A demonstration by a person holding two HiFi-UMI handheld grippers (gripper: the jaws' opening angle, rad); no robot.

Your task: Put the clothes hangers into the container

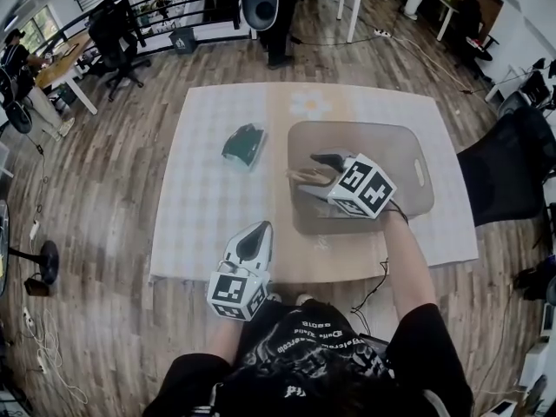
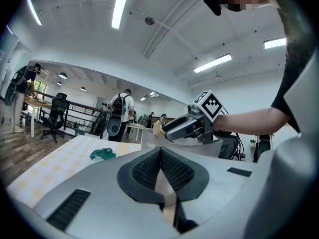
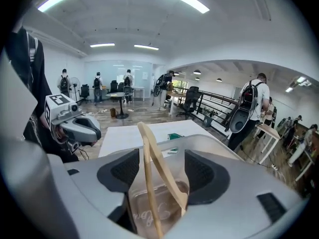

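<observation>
A pale wooden hanger (image 1: 304, 176) stands tilted inside the clear plastic container (image 1: 417, 146) on the table. My right gripper (image 1: 319, 167) hovers over the container's left part. In the right gripper view the hanger (image 3: 149, 153) rises between the wide-apart jaws of the right gripper (image 3: 159, 166), and neither pad presses on it. My left gripper (image 1: 258, 231) is near the table's front edge, left of the container. Its pads (image 2: 149, 168) meet at the tip with nothing between them. From the left gripper view I see the right gripper (image 2: 182, 128) and the hanger's end (image 2: 158, 128).
A dark green object (image 1: 245, 144) lies on the white tablecloth (image 1: 200, 207) left of the container. Office chairs, desks and a railing surround the table, and people stand at the far side of the room. A black chair (image 1: 512, 172) is at the right.
</observation>
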